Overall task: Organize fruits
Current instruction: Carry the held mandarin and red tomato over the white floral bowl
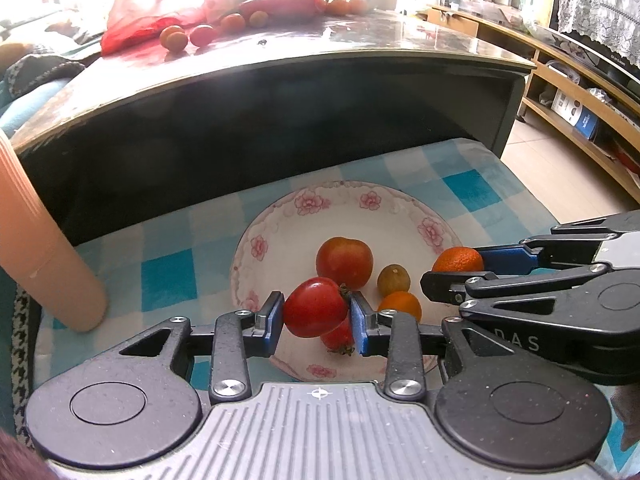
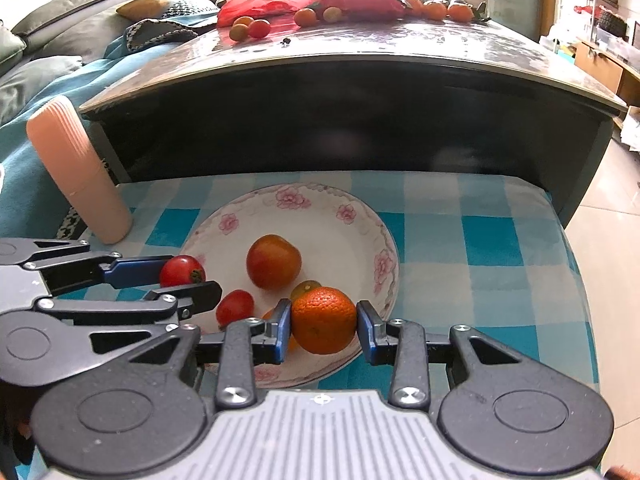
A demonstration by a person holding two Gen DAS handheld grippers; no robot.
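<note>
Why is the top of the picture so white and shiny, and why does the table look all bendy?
In the left wrist view, window light washes out the top, blurring the red bag, and glare streaks the tabletop. In the right wrist view, the same tabletop shines less, but its edge curves like an arch: the fisheye lens bends straight lines. The plate stays sharp in both.

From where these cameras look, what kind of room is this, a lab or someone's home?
Most likely a home living room. A cushioned sofa stands behind a low glossy table strewn with fruit, wooden shelving holds household clutter, and a flowered plate rests on a checked cloth.
</note>
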